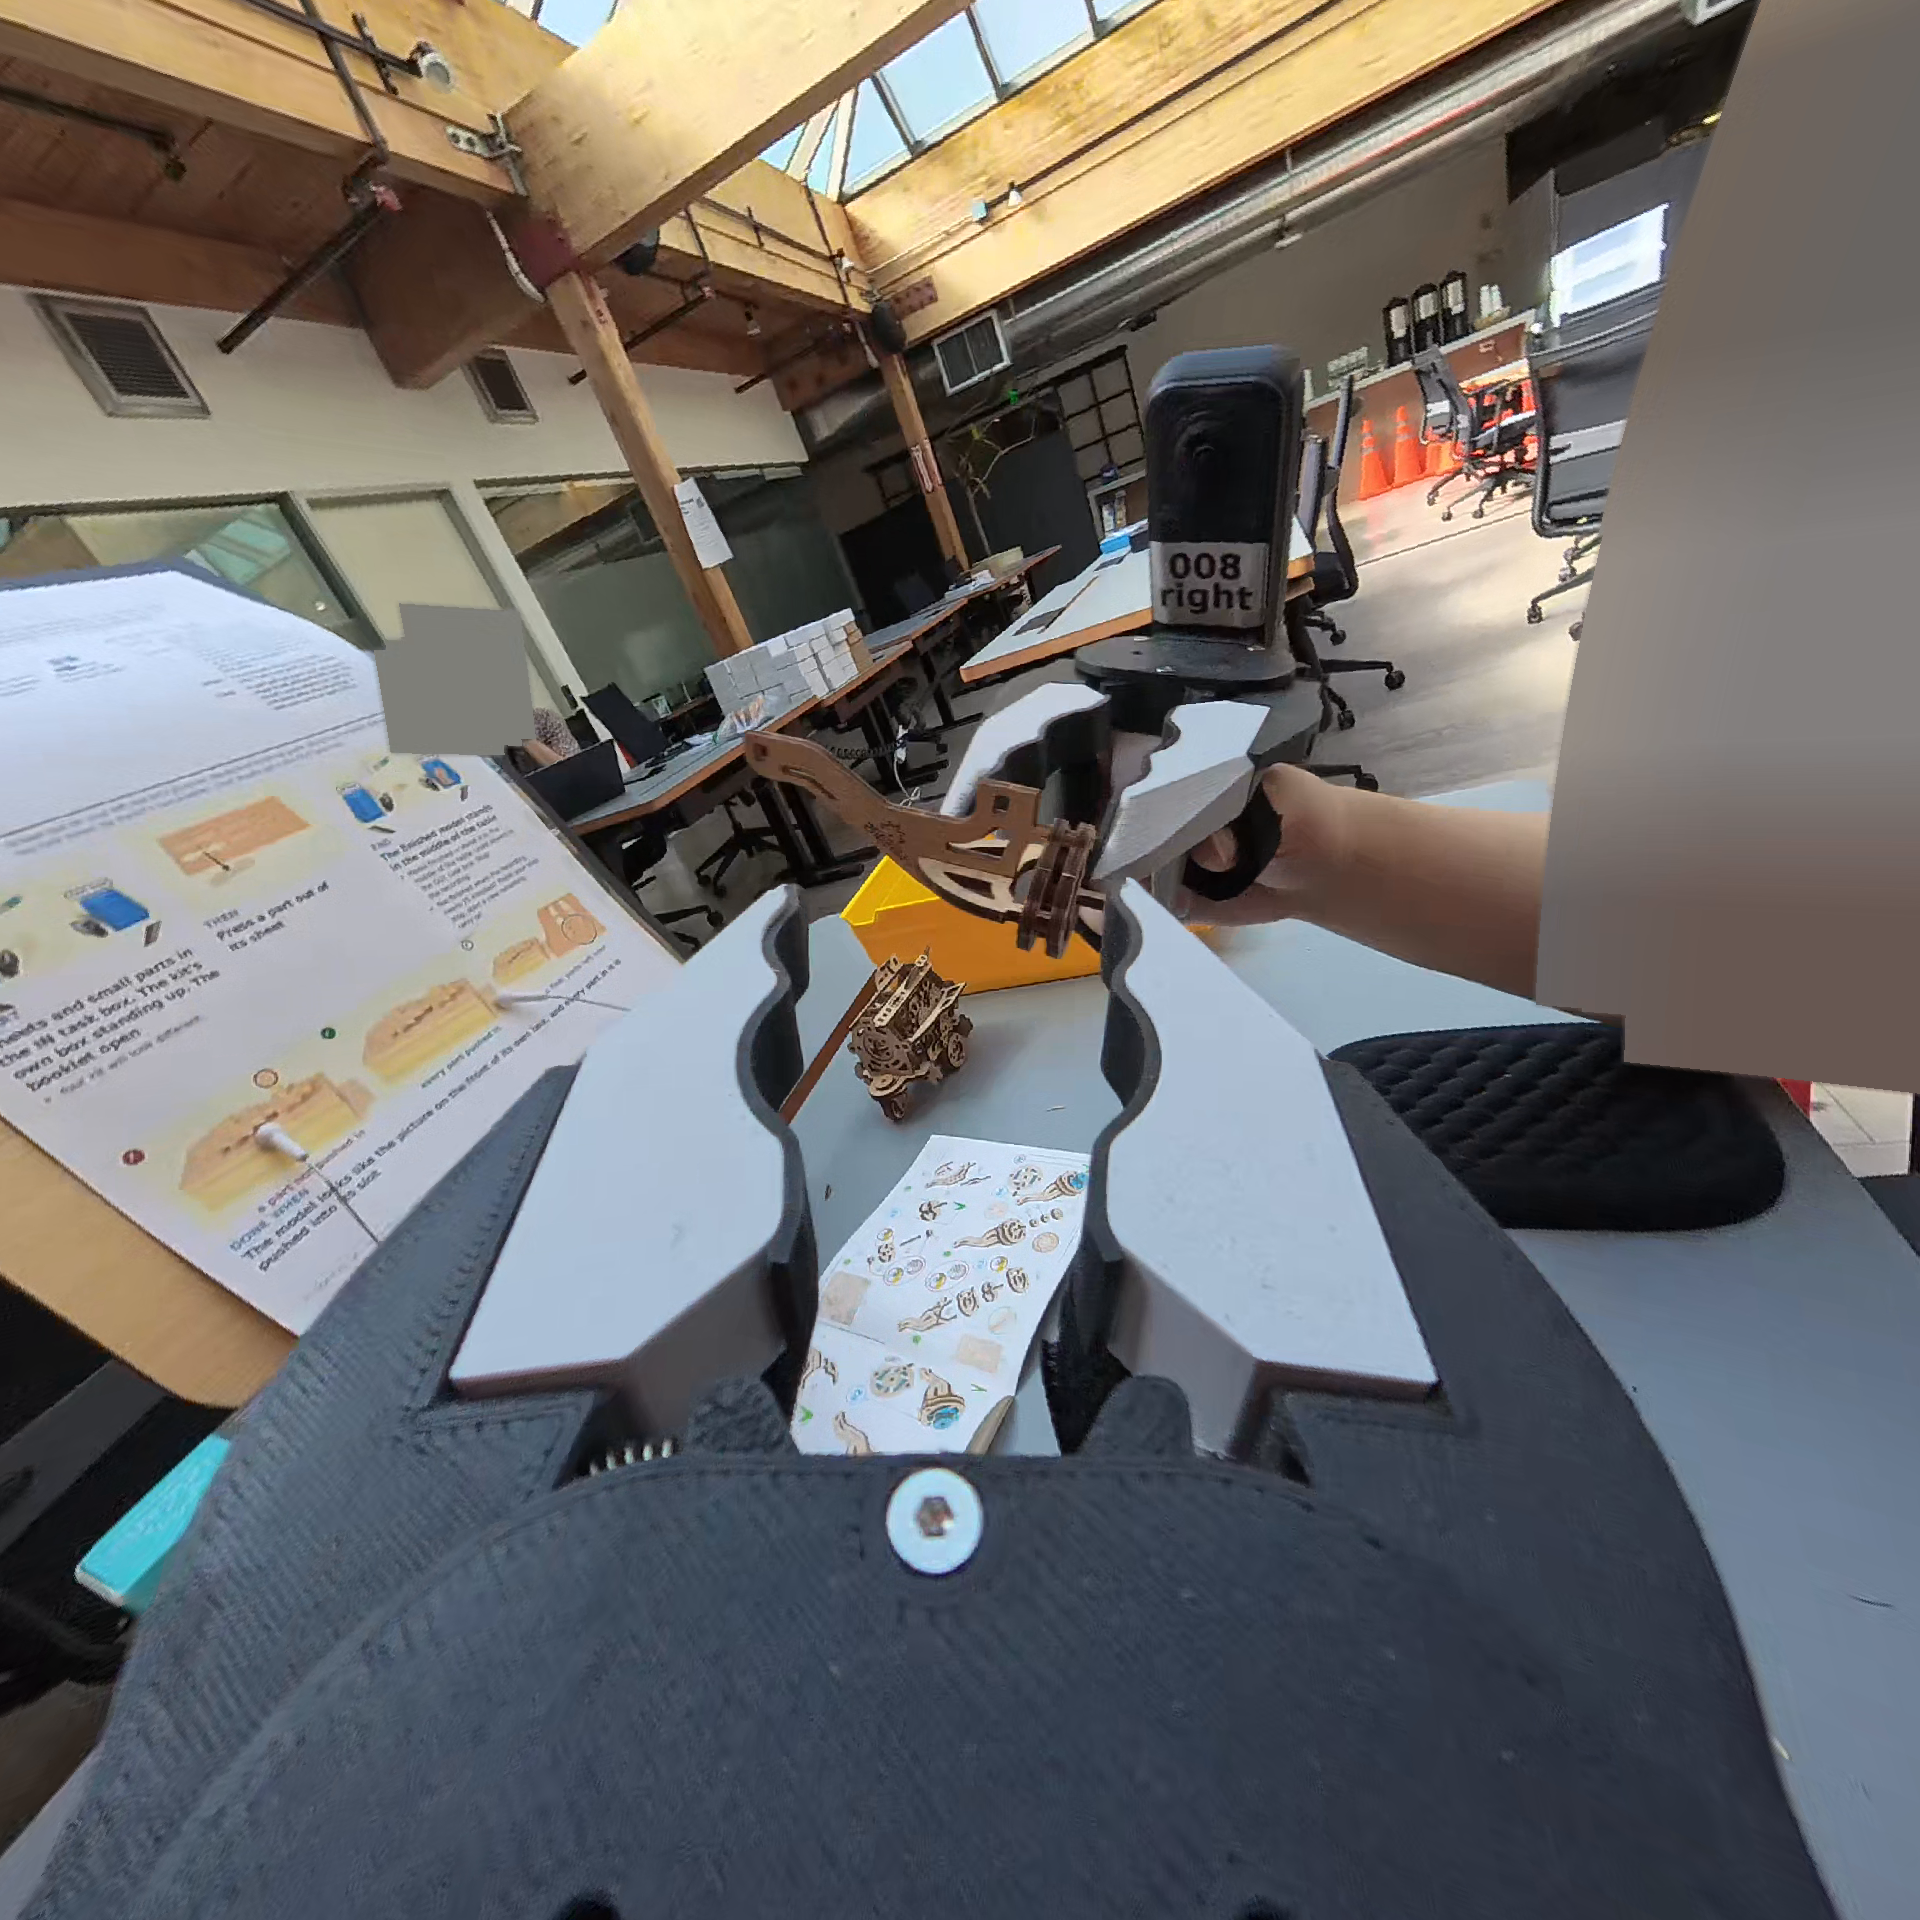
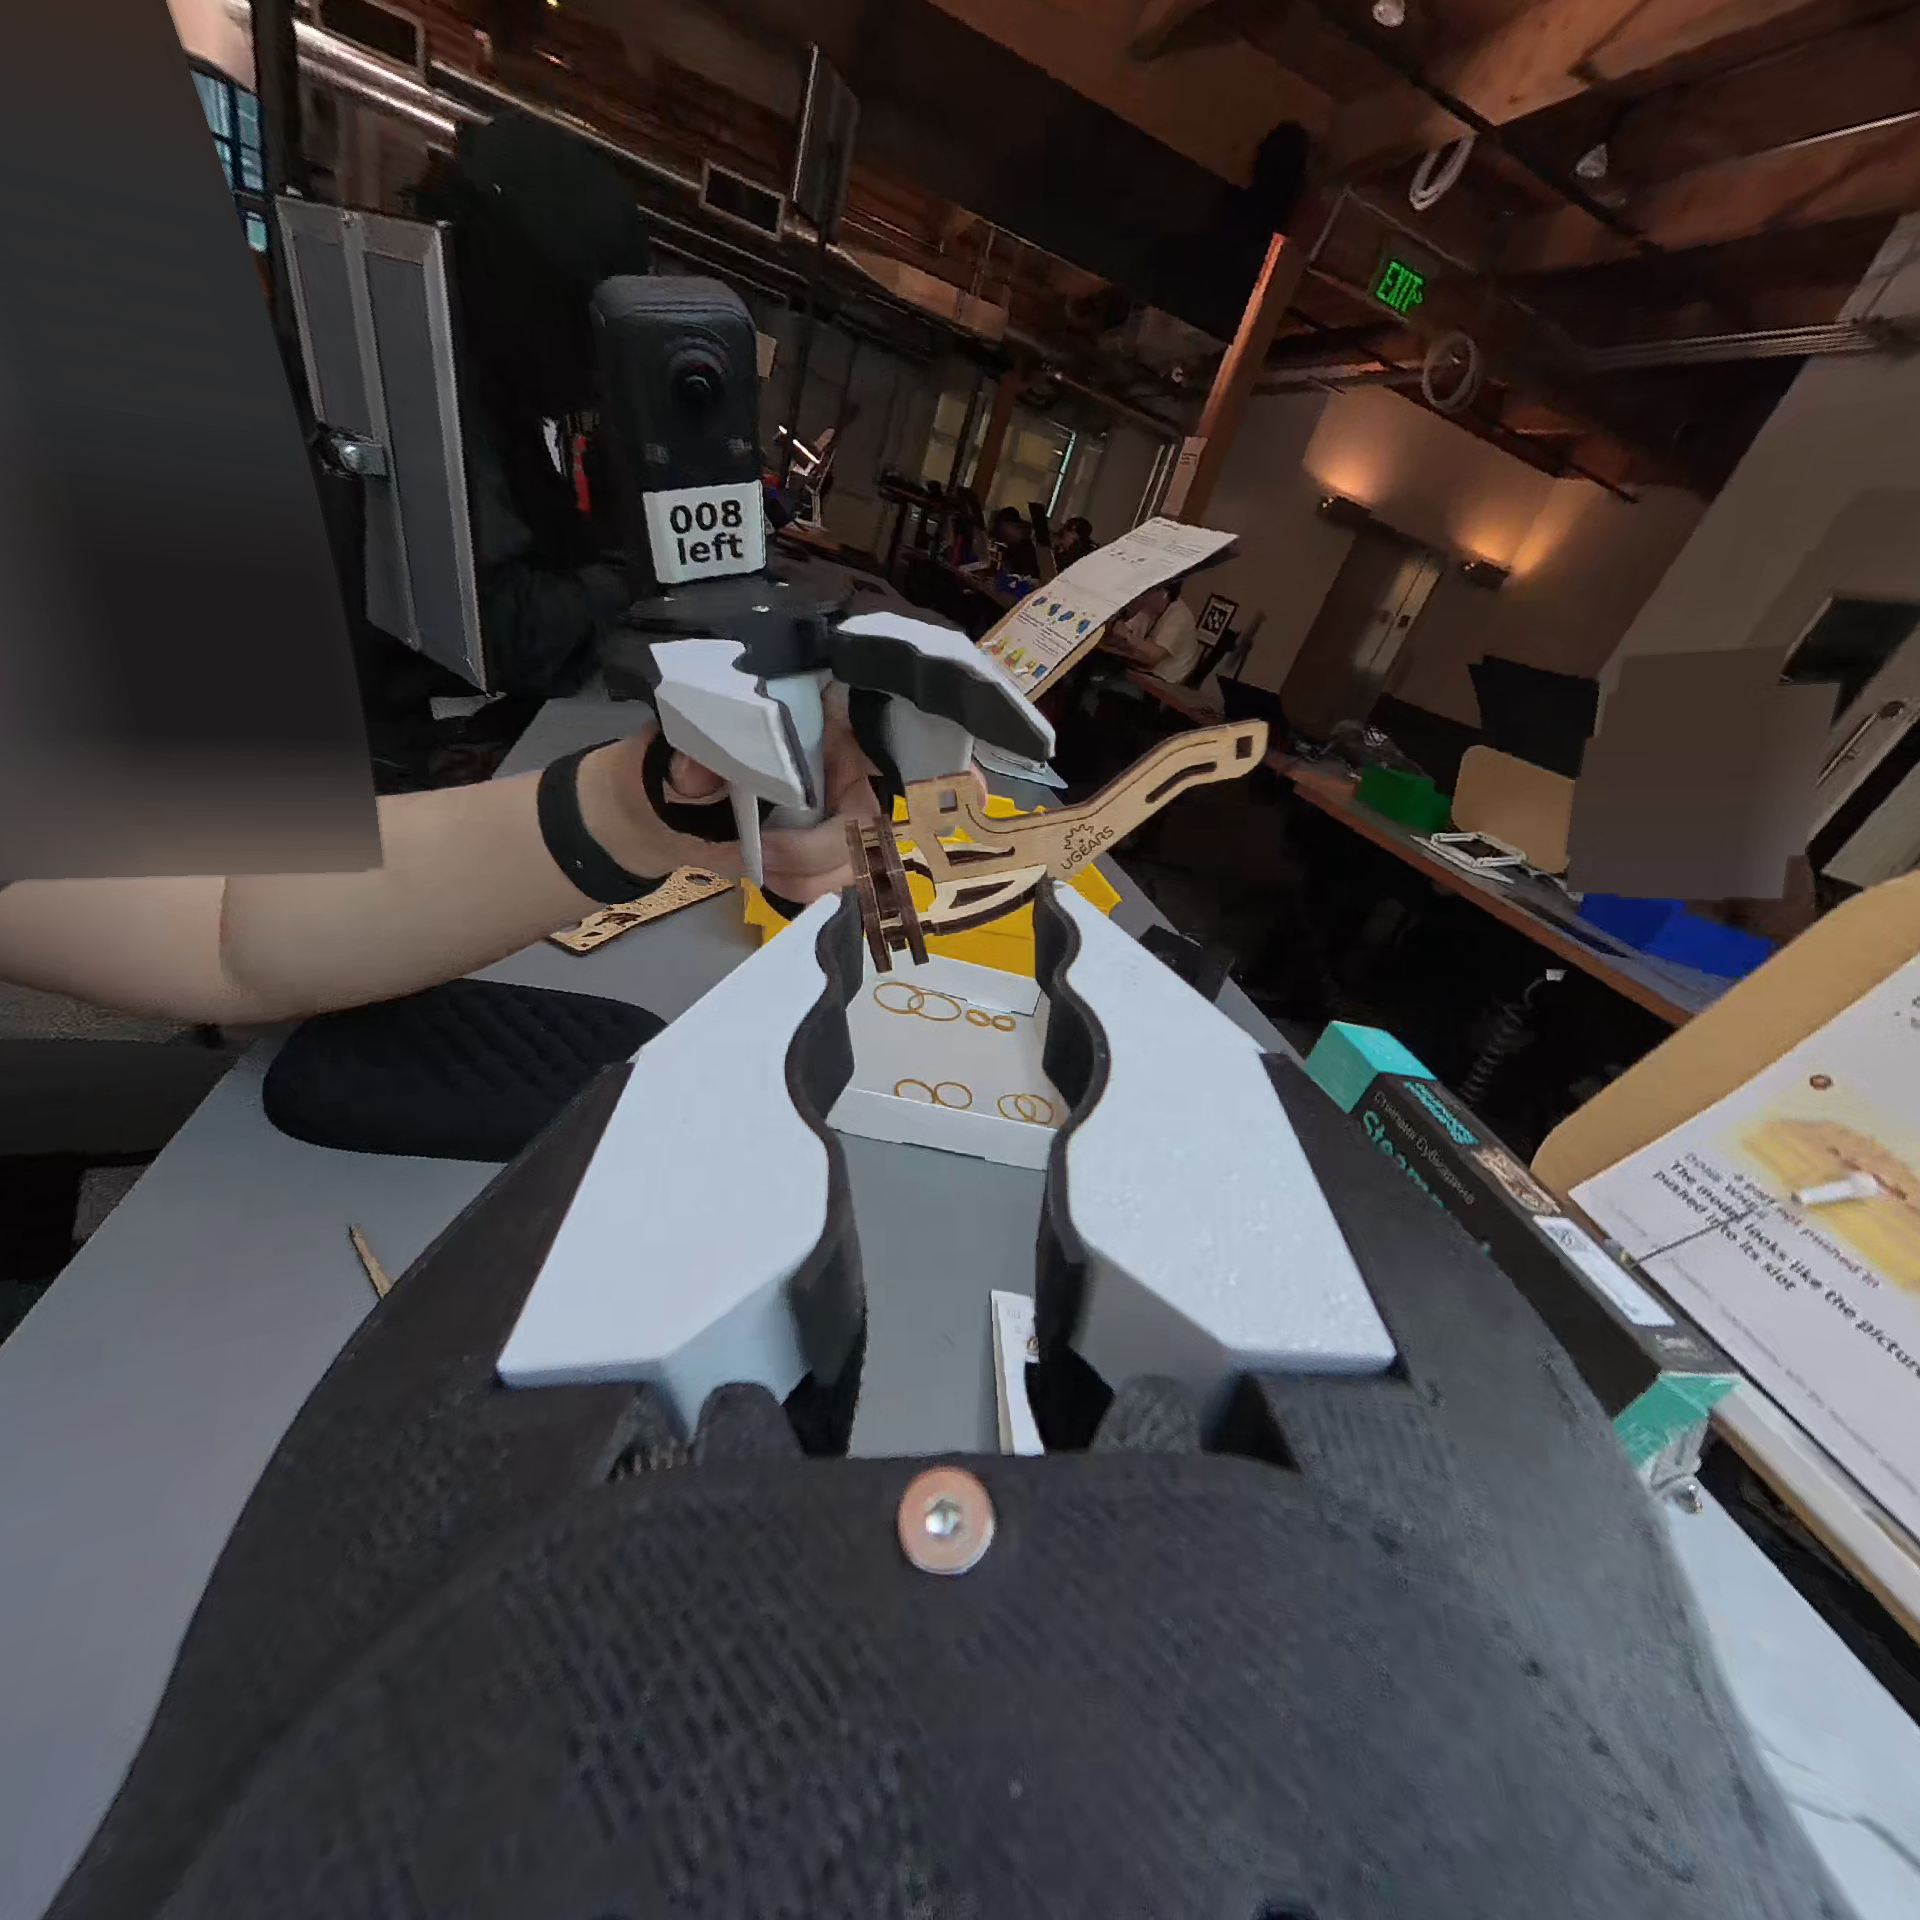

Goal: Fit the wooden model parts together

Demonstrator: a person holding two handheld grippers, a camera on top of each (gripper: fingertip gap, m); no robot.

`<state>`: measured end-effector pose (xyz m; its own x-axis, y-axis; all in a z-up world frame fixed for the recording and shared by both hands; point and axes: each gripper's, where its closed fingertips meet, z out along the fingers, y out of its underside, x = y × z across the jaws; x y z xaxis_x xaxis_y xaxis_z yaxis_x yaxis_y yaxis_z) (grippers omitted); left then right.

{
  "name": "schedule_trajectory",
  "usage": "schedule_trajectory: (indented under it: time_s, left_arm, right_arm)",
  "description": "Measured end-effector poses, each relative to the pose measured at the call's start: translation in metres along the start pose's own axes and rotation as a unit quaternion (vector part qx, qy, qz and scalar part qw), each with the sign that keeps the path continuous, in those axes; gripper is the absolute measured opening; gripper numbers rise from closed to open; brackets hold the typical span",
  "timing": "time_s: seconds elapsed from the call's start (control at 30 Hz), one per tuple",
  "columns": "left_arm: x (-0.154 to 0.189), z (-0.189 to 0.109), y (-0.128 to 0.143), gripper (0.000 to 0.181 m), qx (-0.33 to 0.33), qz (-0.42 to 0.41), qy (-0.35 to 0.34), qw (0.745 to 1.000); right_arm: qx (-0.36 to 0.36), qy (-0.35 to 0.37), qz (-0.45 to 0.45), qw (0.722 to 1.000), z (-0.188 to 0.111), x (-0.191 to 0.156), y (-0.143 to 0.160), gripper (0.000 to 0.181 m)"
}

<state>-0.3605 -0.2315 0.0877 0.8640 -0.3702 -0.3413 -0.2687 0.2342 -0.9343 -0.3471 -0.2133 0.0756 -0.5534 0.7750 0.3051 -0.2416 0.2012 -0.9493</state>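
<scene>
My right gripper (image 2: 940,914) is shut on a wooden arm piece (image 2: 1049,831), a curved slotted lever with a small stack of gear discs (image 2: 883,904) at its near end, and holds it in the air above the table. In the left wrist view the right gripper (image 1: 1039,831) comes in from the right with the same piece (image 1: 914,821). My left gripper (image 1: 951,914) is open wide and empty, its right fingertip just below the gear discs. A small part-built wooden model (image 1: 909,1039) stands on the grey table (image 1: 1039,1060) below both grippers.
A folded picture leaflet (image 1: 945,1278) lies before the model. A yellow bin (image 1: 914,925) and a white tray of rubber bands (image 2: 956,1091) sit beyond. A black wrist pad (image 1: 1558,1122), a kit box (image 2: 1455,1174), a cut-out wooden sheet (image 2: 644,904) and a propped instruction board (image 1: 260,935) ring the work area.
</scene>
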Motion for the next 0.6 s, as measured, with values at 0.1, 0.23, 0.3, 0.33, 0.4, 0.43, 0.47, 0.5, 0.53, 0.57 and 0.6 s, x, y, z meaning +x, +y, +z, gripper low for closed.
schedule_trajectory:
  time_s: [0.1,0.23,0.3,0.33,0.4,0.43,0.47,0.5,0.53,0.57,0.6]
  left_arm:
    - [-0.007,0.005,-0.014,0.055,0.01,0.004,0.023,1.0]
    - [-0.022,0.008,-0.011,0.042,-0.034,0.066,-0.012,0.997]
    - [-0.024,0.007,-0.013,0.037,-0.026,0.097,-0.03,0.994]
    - [-0.021,0.007,-0.012,0.033,-0.019,0.103,-0.027,0.994]
    - [-0.018,0.009,-0.007,0.029,-0.017,0.102,-0.016,0.995]
    - [-0.019,0.01,-0.005,0.03,-0.017,0.102,-0.015,0.995]
    - [-0.018,0.011,-0.002,0.029,-0.018,0.098,-0.01,0.995]
    - [-0.017,0.013,0.0,0.03,-0.018,0.09,-0.002,0.996]
    - [-0.015,0.014,0.002,0.031,-0.016,0.078,0.007,0.997]
    - [-0.013,0.016,0.003,0.034,-0.014,0.067,0.016,0.998]
    - [-0.012,0.017,0.003,0.033,-0.012,0.057,0.023,0.998]
  right_arm:
    - [0.002,-0.021,-0.036,0.999,0.013,0.007,-0.023,0.032]
    - [0.006,-0.046,-0.047,0.998,0.024,0.016,-0.032,0.032]
    - [0.019,-0.048,-0.051,0.997,0.027,0.019,-0.032,0.032]
    - [0.027,-0.055,-0.049,0.997,0.027,0.019,-0.032,0.032]
    - [0.035,-0.067,-0.039,0.996,0.027,0.018,-0.028,0.032]
    - [0.038,-0.069,-0.035,0.996,0.026,0.019,-0.025,0.032]
    - [0.042,-0.072,-0.033,0.996,0.025,0.019,-0.023,0.032]
    - [0.045,-0.076,-0.032,0.996,0.024,0.019,-0.021,0.032]
    - [0.048,-0.082,-0.031,0.995,0.022,0.018,-0.02,0.032]
    - [0.053,-0.092,-0.032,0.994,0.021,0.016,-0.019,0.032]
    - [0.06,-0.097,-0.033,0.993,0.02,0.014,-0.019,0.032]
